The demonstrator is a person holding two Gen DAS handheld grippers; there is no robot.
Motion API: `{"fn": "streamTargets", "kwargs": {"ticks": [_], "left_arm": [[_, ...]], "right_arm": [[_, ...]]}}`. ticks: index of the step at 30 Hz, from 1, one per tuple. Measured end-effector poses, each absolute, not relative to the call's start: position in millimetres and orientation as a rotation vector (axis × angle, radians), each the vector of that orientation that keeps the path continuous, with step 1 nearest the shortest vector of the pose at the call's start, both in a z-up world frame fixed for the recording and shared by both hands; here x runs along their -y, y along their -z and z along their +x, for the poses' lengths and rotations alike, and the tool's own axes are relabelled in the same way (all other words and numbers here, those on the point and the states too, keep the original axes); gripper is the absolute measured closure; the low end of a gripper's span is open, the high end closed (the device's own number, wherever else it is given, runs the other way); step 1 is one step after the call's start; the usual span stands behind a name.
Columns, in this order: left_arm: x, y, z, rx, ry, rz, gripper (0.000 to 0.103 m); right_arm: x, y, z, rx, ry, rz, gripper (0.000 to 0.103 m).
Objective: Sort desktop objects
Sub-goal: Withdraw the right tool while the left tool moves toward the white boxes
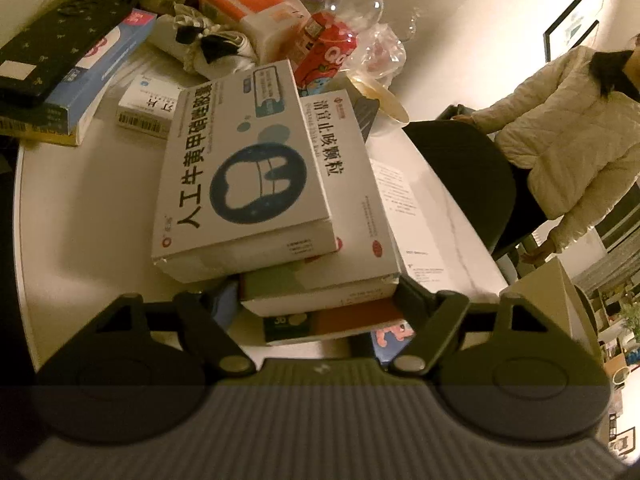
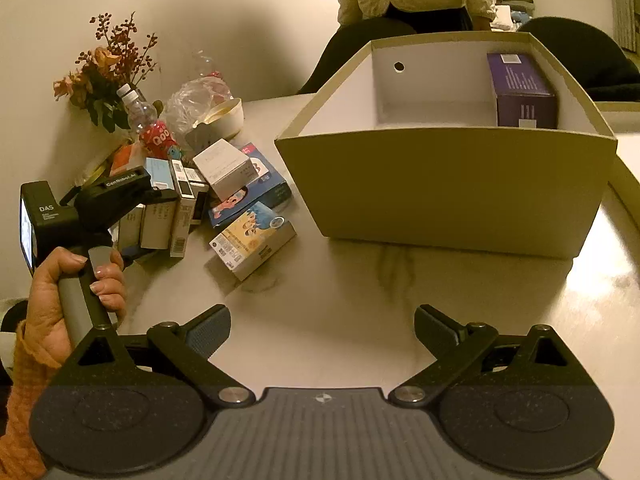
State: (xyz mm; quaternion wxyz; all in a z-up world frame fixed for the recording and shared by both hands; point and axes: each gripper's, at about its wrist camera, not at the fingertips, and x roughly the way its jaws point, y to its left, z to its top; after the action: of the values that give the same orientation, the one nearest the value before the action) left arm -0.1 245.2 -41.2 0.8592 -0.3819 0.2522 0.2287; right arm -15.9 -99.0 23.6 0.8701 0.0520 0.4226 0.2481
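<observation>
In the left wrist view a stack of medicine boxes fills the middle. A white box with a blue tooth logo lies on top, over a white box with red print and a green and orange box. My left gripper straddles the lower part of the stack, its pads against the sides of the white box with red print. From the right wrist, that gripper shows in a hand at the pile. My right gripper hovers open and empty over bare table, in front of a tan cardboard box that holds a purple box.
Loose boxes lie left of the cardboard box: a yellow cartoon box, a blue one, a white one. Flowers, a bottle and a bowl crowd the back. A person in a pale jacket stands by a dark chair.
</observation>
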Motion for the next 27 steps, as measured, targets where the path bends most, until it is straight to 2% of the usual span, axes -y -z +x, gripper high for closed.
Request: {"fn": "streamTargets", "kwargs": {"ticks": [27], "left_arm": [[-222,42,-27,-0.578,-0.286,-0.562,0.027]], "right_arm": [[88,-8,-12,-0.934,-0.545,0.156,0.004]]}}
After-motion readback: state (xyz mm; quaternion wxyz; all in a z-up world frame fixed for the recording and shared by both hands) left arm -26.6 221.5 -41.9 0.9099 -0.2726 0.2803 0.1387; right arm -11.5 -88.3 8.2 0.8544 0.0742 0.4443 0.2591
